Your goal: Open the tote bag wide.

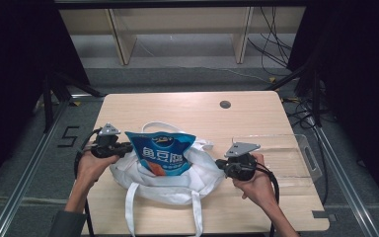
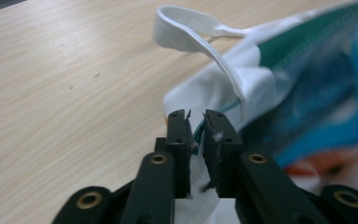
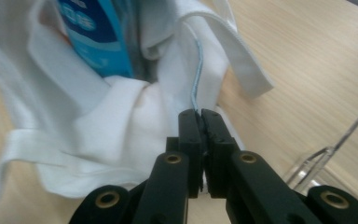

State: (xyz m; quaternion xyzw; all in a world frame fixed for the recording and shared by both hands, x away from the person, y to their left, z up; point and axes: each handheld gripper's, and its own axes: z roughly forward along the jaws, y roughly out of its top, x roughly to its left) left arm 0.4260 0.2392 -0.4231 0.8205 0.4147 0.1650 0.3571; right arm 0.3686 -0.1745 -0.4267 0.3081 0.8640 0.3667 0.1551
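Note:
A white cloth tote bag (image 1: 168,182) lies in the middle of the wooden table (image 1: 187,106). A blue snack packet (image 1: 164,154) stands up out of its mouth. My left gripper (image 1: 131,147) is at the bag's left rim and my right gripper (image 1: 218,163) is at its right rim. In the left gripper view the left gripper (image 2: 196,126) is shut on a fold of the white bag (image 2: 205,88), beside the blurred packet (image 2: 326,93). In the right gripper view the right gripper (image 3: 200,116) pinches the bag's (image 3: 98,121) hem, with the packet (image 3: 93,32) inside.
A clear plastic tray (image 1: 306,163) sits on the table to the right of my right hand. Its handle (image 3: 335,140) shows in the right gripper view. The bag's two long straps (image 1: 131,207) trail toward the front edge. A cable hole (image 1: 225,104) is near the far edge.

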